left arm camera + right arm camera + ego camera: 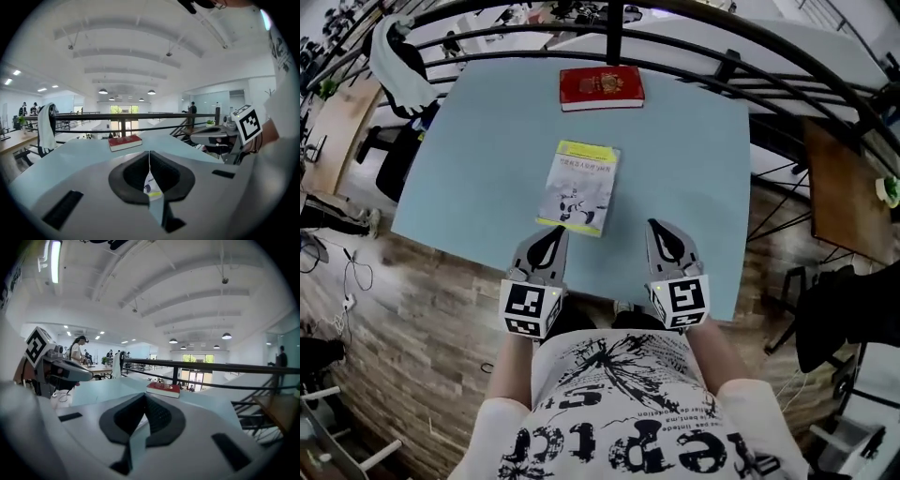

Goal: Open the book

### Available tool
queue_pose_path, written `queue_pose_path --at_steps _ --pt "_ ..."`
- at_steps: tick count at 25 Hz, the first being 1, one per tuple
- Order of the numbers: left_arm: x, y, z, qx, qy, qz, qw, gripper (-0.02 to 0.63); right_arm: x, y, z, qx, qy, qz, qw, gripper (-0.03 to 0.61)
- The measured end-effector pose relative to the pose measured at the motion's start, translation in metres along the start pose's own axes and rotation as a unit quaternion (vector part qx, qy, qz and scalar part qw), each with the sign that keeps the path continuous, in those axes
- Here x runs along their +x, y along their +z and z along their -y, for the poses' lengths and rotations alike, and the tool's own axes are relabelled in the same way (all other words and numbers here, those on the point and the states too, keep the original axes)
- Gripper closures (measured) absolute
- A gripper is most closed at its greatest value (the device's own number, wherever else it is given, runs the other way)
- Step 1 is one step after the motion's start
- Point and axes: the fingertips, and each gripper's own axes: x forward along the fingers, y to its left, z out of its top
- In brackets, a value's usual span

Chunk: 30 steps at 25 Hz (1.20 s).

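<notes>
A closed book with a yellow and white cover [578, 187] lies in the middle of the pale blue table [694, 159]. A closed red book [601, 87] lies near the far edge; it also shows as the red book [125, 142] and the red book [163, 388] in the two gripper views. My left gripper [555, 231] is shut and empty, its tips just short of the yellow book's near edge. A sliver of that yellow book [151, 187] shows below the left gripper [149, 152]. My right gripper [654, 225] is shut and empty, to the right of the book; the right gripper [144, 395] points toward the red book.
A black railing [619, 37] runs behind the table's far edge. A chair with a white cloth [398, 61] stands at the far left. A wooden table [839, 187] sits to the right. The table's near edge [609, 298] lies just under both grippers.
</notes>
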Motion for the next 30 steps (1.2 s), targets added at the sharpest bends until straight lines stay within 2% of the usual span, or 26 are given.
queue_pose_path --at_steps 5,8,13,16,17,19,22,25,30 --pt "0.035 -0.027 -0.019 -0.012 -0.075 -0.062 0.9951 0.594 0.015 -0.009 -0.006 0.034 -0.065 -0.027 0.997 0.568" --pt "0.05 -0.043 -0.025 0.009 -0.113 -0.095 0.989 0.594 0.024 -0.019 -0.013 0.055 -0.1 -0.048 0.992 0.568" --pt "0.073 -0.086 -0.023 0.018 -0.157 -0.166 0.9734 0.593 0.037 -0.044 -0.026 0.084 -0.129 -0.082 0.985 0.568" --pt "0.08 -0.112 -0.013 0.023 -0.19 -0.204 0.9601 0.591 0.041 -0.061 -0.035 0.099 -0.14 -0.107 0.979 0.568" --pt "0.082 -0.119 -0.008 0.03 -0.203 -0.216 0.9546 0.566 0.042 -0.065 -0.038 0.102 -0.141 -0.113 0.978 0.568" --pt "0.088 -0.134 0.002 0.05 -0.223 -0.235 0.9447 0.456 0.042 -0.07 -0.042 0.103 -0.142 -0.124 0.977 0.568" --pt "0.098 -0.151 0.011 0.09 -0.234 -0.251 0.935 0.432 0.04 -0.076 -0.045 0.102 -0.143 -0.135 0.975 0.568" --pt "0.103 -0.166 0.016 0.111 -0.237 -0.273 0.9256 0.422 0.035 -0.083 -0.045 0.104 -0.146 -0.145 0.973 0.568" --pt "0.109 -0.179 0.014 0.134 -0.219 -0.295 0.9206 0.422 0.033 -0.091 -0.051 0.115 -0.139 -0.161 0.97 0.568"
